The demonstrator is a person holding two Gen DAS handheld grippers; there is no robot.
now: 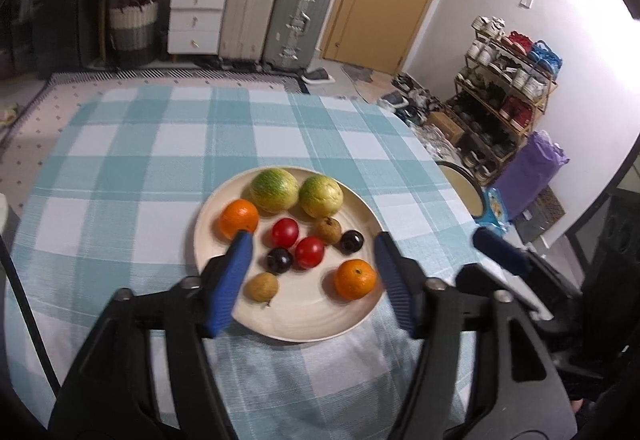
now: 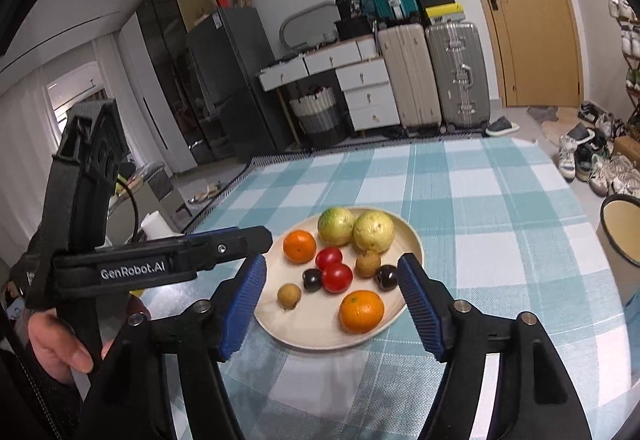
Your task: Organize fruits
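Note:
A cream plate [image 1: 304, 316] [image 2: 316, 328] sits on the blue-checked tablecloth [image 1: 160, 160]. It holds two green-yellow round fruits [image 1: 274, 189], two oranges [image 1: 355, 278], two red tomatoes [image 1: 285, 232], two dark plums [image 1: 279, 260] and two small brown fruits [image 1: 261, 286]. My left gripper [image 1: 312, 238] hovers open over the plate's near side with nothing between its blue pads. My right gripper [image 2: 332, 259] is open too, above the near edge of the plate and empty. Its blue finger [image 1: 500, 248] shows at the right of the left wrist view. A hand [image 2: 60, 340] holds the left gripper's handle.
A cream bin [image 2: 620, 232] stands just off the table's right edge. Shoes and a shoe rack [image 1: 508, 80] line the right wall. Suitcases [image 1: 276, 16] and drawers stand beyond the far edge. Bare tablecloth surrounds the plate on all sides.

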